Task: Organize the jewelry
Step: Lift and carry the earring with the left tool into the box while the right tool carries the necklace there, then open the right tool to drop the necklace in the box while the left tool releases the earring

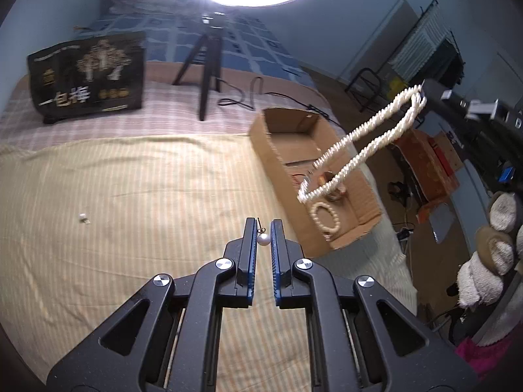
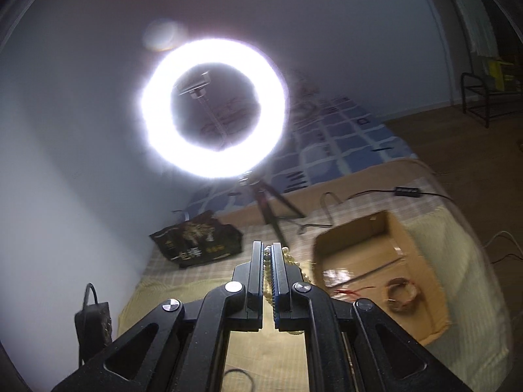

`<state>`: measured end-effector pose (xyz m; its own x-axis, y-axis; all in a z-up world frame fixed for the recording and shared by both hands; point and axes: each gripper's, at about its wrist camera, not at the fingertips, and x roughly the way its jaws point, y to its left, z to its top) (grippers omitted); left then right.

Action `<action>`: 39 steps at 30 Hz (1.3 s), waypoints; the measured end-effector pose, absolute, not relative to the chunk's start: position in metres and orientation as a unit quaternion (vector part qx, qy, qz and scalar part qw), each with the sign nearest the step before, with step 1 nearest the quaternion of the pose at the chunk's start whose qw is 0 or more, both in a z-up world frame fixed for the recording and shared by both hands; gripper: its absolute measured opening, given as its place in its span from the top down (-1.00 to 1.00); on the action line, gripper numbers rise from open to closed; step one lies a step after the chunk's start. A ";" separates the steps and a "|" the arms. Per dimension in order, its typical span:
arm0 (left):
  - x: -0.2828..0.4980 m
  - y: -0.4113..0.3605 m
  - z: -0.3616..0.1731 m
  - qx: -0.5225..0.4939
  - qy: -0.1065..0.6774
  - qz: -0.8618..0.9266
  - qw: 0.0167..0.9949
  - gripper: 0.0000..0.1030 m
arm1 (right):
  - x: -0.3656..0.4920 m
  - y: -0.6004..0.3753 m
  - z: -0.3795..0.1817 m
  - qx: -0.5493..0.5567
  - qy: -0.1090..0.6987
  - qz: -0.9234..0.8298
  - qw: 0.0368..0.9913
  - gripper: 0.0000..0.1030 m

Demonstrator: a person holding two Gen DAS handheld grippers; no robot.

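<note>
My left gripper (image 1: 263, 225) is shut on a pearl stud earring (image 1: 263, 239), held above the striped yellow cloth (image 1: 130, 202). My right gripper (image 2: 268, 251) is shut on a pearl necklace (image 2: 267, 277); in the left wrist view that necklace (image 1: 366, 143) hangs in a long loop over the open cardboard box (image 1: 271, 150). The box also shows in the right wrist view (image 2: 421, 261). A pearl bracelet (image 1: 325, 219) and a coppery bangle (image 2: 402, 297) lie inside the box. A second small pearl earring (image 1: 83, 218) lies on the cloth at the left.
A ring light (image 2: 212, 106) on a black tripod (image 1: 206, 65) stands at the back of the bed. A black printed bag (image 1: 88, 76) stands at back left. A black cable (image 1: 248, 98) runs behind the box. A dark charger (image 2: 93, 326) sits at left.
</note>
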<state>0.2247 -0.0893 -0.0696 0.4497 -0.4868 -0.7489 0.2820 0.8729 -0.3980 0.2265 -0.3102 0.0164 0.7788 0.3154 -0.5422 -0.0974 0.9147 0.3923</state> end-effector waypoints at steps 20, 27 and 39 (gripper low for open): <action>0.238 -0.197 -0.093 -0.095 0.491 -0.282 0.819 0.88 | 0.213 -0.418 -0.039 0.194 0.377 0.020 0.906 0.98; 0.250 -0.213 -0.109 -0.099 0.503 -0.282 0.811 0.88 | 0.217 -0.425 -0.064 0.195 0.410 0.014 0.891 0.98; 0.256 -0.222 -0.116 -0.084 0.506 -0.274 0.814 0.88 | 0.224 -0.419 -0.081 0.186 0.435 0.014 0.881 0.25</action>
